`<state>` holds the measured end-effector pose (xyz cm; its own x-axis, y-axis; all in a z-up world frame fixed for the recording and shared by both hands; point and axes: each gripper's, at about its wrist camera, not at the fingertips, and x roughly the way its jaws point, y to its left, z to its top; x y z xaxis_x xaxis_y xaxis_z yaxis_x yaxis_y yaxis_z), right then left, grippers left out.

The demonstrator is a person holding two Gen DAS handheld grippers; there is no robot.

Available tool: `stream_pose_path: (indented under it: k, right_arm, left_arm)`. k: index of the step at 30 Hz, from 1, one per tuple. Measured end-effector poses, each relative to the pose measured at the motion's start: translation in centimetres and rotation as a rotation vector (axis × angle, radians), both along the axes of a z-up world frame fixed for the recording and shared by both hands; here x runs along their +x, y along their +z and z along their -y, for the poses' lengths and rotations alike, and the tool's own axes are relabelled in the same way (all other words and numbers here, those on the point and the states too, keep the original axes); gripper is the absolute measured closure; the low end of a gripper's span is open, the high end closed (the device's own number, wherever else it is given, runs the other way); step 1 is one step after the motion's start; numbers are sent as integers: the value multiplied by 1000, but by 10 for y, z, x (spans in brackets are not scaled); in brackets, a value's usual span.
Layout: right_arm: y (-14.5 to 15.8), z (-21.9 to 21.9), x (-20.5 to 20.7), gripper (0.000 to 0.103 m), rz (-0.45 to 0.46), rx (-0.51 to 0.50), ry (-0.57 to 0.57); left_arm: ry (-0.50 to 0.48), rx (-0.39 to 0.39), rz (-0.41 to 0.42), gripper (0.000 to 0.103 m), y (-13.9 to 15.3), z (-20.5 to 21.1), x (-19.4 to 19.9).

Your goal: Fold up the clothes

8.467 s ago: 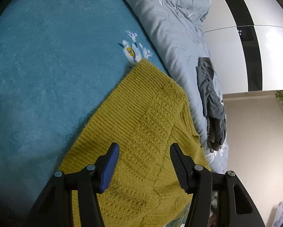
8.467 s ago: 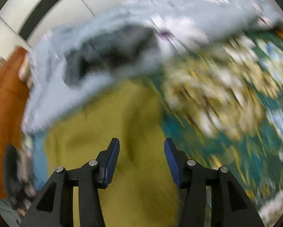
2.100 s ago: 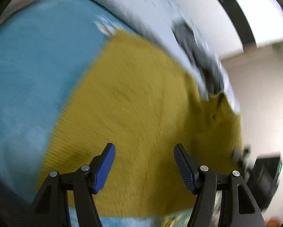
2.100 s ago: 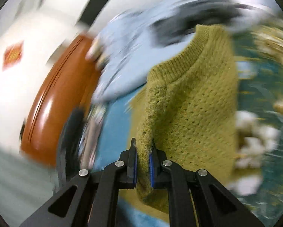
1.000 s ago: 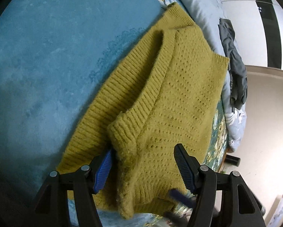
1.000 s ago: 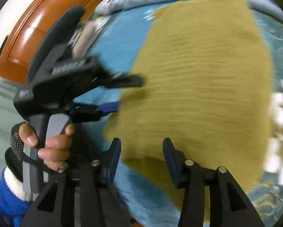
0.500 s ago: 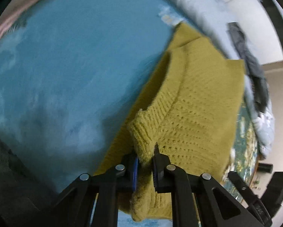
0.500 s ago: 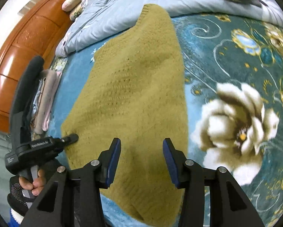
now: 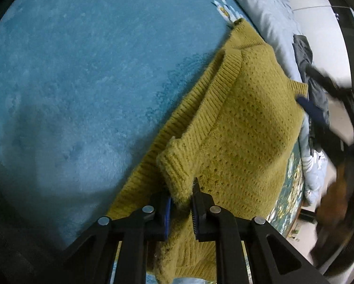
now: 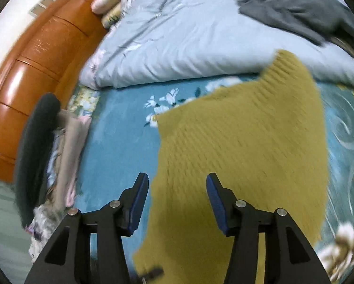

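A mustard-yellow knit sweater (image 9: 243, 127) lies on the teal bedspread (image 9: 82, 75), partly folded over itself. My left gripper (image 9: 181, 196) is shut on a ribbed corner of the sweater, which bulges up between the blue pads. In the right wrist view the same sweater (image 10: 248, 146) spreads across the bed, and my right gripper (image 10: 177, 189) hovers open above its near left edge with nothing between the fingers. One blue finger of the right gripper (image 9: 311, 108) shows blurred at the sweater's far corner in the left wrist view.
A pale blue duvet (image 10: 181, 37) is bunched along the far side with a dark grey garment (image 10: 293, 11) on it. A wooden headboard (image 10: 32, 54) stands at left. A stack of folded clothes (image 10: 68, 156) lies beside a dark rounded object (image 10: 35, 153).
My left gripper stays shut on the sweater corner and has drawn it a little. The right gripper has moved toward the sweater's far end, still open.
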<state>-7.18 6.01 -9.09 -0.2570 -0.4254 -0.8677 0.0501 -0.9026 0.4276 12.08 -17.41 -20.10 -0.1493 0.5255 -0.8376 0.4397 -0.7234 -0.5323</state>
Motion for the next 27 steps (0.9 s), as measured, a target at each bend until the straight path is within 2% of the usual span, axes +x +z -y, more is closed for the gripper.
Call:
stream_pose_path:
  k: [3,12,13,14,16,19,25,27]
  right_arm:
    - [-18,24,-33,51,53,50,6]
    - [-57,64,-68,51,146,305,78]
    - [-59,65,-68,56,145,331,82]
    - [-59,67,-68,68,142,359,86]
    - [-60,70,-67,82,131,432,101]
    - [-58,70,-67,92,131,435,102]
    - [-24,84,-71,94,38,395,120]
    - [-25,88,-72,94,36,401,128]
  left_arm:
    - [-12,0,-4,86,0,0,-2]
    - [-81,-14,-27,86,2,-1,-5]
    - [-85,-13,-28,86,2,-1,-6]
    - [-90,-13,-29,86,2,-1,-6]
    - [-92,-4,-28,86,2,0,-6]
    - [-91,9,-28,86,3,6,-7]
    - [-82,19,-53,86,8,11,-2]
    - [-77,23,-53,86,8,23,-1]
